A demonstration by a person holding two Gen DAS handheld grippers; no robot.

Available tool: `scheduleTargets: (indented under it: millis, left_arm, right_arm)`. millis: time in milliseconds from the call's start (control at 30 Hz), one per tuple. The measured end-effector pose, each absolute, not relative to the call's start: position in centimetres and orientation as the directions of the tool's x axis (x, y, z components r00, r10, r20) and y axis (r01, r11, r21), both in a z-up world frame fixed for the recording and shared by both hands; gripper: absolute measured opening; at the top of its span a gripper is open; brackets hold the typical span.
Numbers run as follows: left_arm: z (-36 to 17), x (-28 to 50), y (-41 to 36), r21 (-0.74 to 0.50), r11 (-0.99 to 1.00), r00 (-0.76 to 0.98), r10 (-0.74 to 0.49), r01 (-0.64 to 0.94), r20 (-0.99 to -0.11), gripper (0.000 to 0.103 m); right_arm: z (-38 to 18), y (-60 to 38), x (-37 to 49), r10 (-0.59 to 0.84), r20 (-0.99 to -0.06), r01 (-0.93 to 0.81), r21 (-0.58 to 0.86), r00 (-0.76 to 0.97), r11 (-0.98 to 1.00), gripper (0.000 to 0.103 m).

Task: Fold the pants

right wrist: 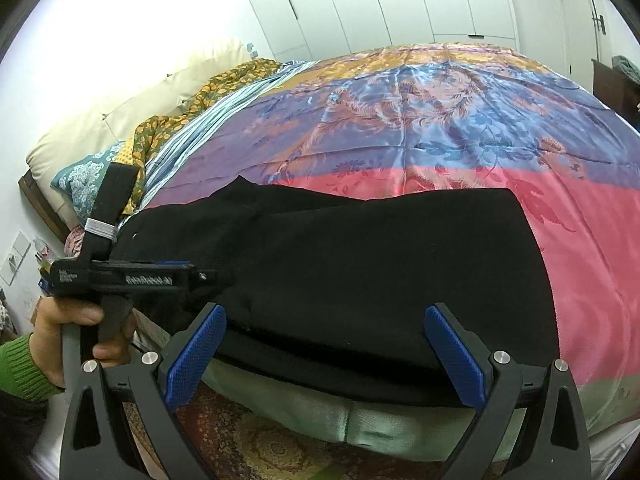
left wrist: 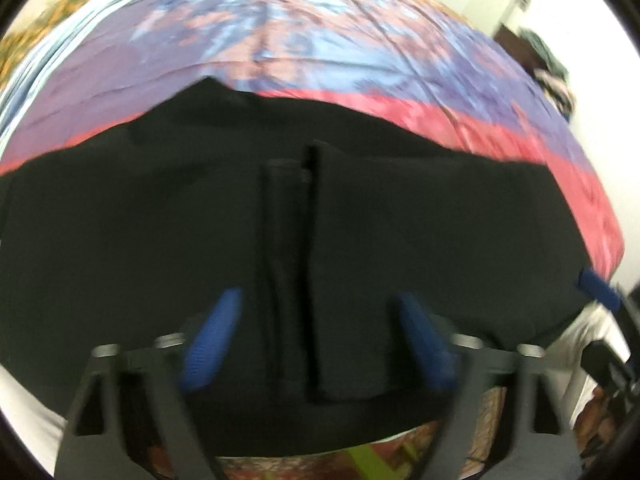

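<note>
1. Writing: the left gripper, seen side-on in the right wrist view, has white lettering along its black body, too small and distorted to read. No other label can be read.
2. The pants are black and lie on the bed, at its near edge, on the red band of the bedspread. They look folded into a broad, layered bundle.
3. Left wrist view, blurred: the left gripper has its jaws wide open, blue pads on either side of a narrow vertical fold or seam in the pants. The cloth fills the space between and beyond the jaws; I cannot tell whether the pads touch it.
4. Right wrist view: the right gripper has its jaws open too, its blue pads bracketing the near edge of the pants. The pad tips sit at or just over the cloth's edge; nothing is clamped.
5. A hand in a green sleeve holds the left gripper by its handle, at the left end of the pants.
6. Behind: pillows at the head of the bed, white wardrobe doors, and a patterned rug below the bed's edge.
</note>
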State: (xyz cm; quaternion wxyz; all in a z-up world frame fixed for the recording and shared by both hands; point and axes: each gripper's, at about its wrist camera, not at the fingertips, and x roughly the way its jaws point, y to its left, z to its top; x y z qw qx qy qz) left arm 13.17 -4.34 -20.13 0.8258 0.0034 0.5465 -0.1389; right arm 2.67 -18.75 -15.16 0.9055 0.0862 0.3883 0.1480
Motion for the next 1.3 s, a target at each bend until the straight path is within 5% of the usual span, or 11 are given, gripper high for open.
scheduleTargets:
  millis: [67,167,400,600,867,967,1067,1300]
  left_arm:
    - [-19.8,12.8,-5.1,-0.092,0.963,0.388,-0.189,0.254,-0.902,0.02]
    - [-18.7,12.5,-4.7,-0.103,0.964,0.406,-0.199,0.245,-0.892,0.009]
    - [-14.6,11.5,-1.8,-0.211,0.954,0.475,-0.291,0.215,-0.831,0.007]
    - [-19.7,12.5,0.4,-0.182,0.973,0.422,-0.225,0.14,-0.878,0.007]
    - [-19.7,12.2,-0.3,-0.153,0.972,0.448,-0.218,0.178,-0.867,0.009]
    - [-19.7,12.3,-0.3,-0.163,0.971,0.444,-0.224,0.173,-0.867,0.009]
    - [-19.7,12.1,-0.1,-0.169,0.969,0.441,-0.233,0.18,-0.867,0.011]
    - [-19.8,11.9,-0.2,-0.148,0.971,0.451,-0.22,0.189,-0.865,0.013]
  right_arm:
    - [-15.2,-18.8,2.8,0.334,-0.679,-0.2,0.271,0.653,0.942,0.099]
    - [-15.3,-18.8,2.8,0.332,-0.68,-0.197,0.271,0.654,0.942,0.099]
    - [-13.9,-20.0,2.1,0.29,-0.628,-0.166,0.25,0.722,0.954,0.099]
    - [-14.2,-20.8,2.4,0.282,-0.639,-0.139,0.266,0.716,0.954,0.099]
    - [-11.4,-23.5,4.0,0.326,-0.587,-0.163,0.315,0.741,0.935,0.099]
    - [-13.2,-22.9,5.4,0.46,-0.621,-0.283,0.367,0.635,0.886,0.099]
    - [-19.2,-23.2,7.0,0.442,-0.776,-0.194,0.398,0.45,0.897,0.098]
    - [-13.1,-23.1,8.7,0.439,-0.72,-0.236,0.371,0.537,0.898,0.097]
